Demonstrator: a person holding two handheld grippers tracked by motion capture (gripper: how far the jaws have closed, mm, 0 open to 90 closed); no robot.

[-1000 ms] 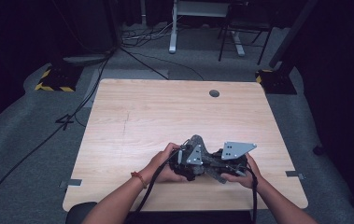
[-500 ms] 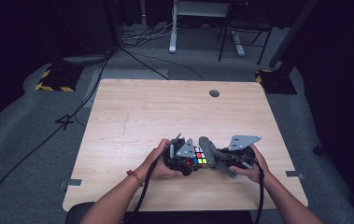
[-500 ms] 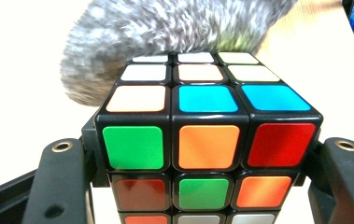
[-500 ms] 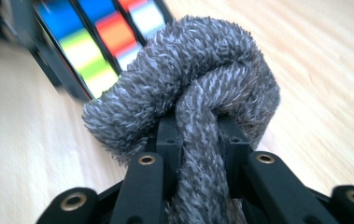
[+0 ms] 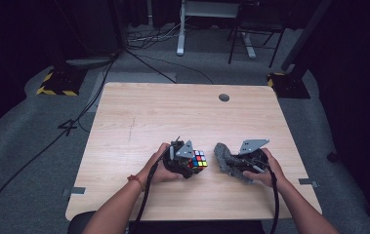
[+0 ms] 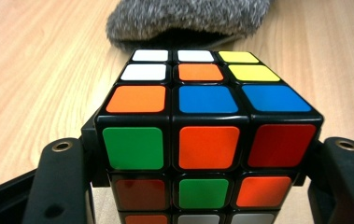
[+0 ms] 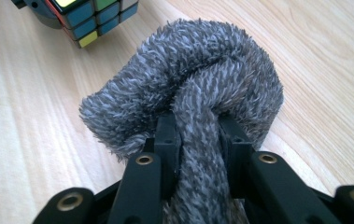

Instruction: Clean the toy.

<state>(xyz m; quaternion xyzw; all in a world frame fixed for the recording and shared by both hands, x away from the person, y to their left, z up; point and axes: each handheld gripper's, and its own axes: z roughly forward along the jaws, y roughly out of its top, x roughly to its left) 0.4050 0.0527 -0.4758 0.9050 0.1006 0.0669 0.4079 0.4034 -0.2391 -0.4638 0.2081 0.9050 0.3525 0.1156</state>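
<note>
Step in hand, as judged: cube and cloth just pulled apart, each carried in its own gripper, low over the wooden table (image 5: 138, 117).

Left gripper (image 5: 188, 163) clamped on the puzzle cube (image 5: 199, 159), jaws pressed against two opposite cube faces in the left gripper view; cube (image 6: 207, 135) scrambled, mixed white, orange, yellow and blue stickers on top. Cube just left of the grey fuzzy cloth (image 5: 227, 160), apart from it, a narrow strip of bare table between.

Right gripper (image 5: 243, 163) pinching the cloth: in the right gripper view a bunched fold of cloth (image 7: 188, 107) squeezed between the two jaws, rest of it puffed out ahead. Cube corner (image 7: 95, 18) seen beyond the cloth, not touching.

Next move, probably: set both down, or bring cloth back to cube for a wipe. Calls for keeping the cube grip square so it cannot twist out, and cloth held by the fold, not dragged.

Versus half a second ago: grippers were close together, cube right against the cloth side; now spread apart, gap open. A second ago: both bunched at one spot, cube colours hidden.
</note>
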